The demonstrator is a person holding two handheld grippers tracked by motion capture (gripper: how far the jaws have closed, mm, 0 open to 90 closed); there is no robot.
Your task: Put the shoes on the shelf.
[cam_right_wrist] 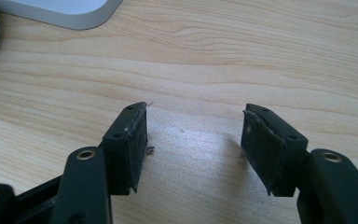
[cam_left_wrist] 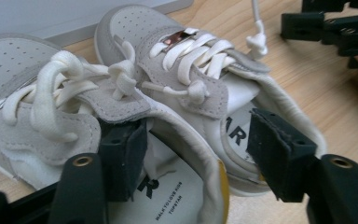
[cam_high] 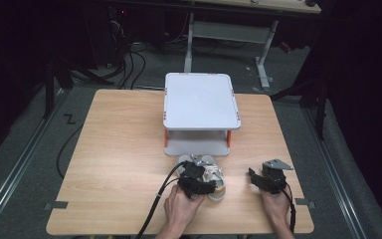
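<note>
Grey shoes (cam_left_wrist: 168, 93) seemingly straddled by left gripper (cam_left_wrist: 196, 154)'s parted jaws.

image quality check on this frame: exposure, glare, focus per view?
High view: table well lit, surroundings nearly black, mild glare beside the shoes. Left gripper view: shoes sharp up close, the other gripper at top right soft. Right gripper view: wood grain crisp, a bright sheen between the open jaws of the right gripper, white shelf base slightly blown out.
</note>
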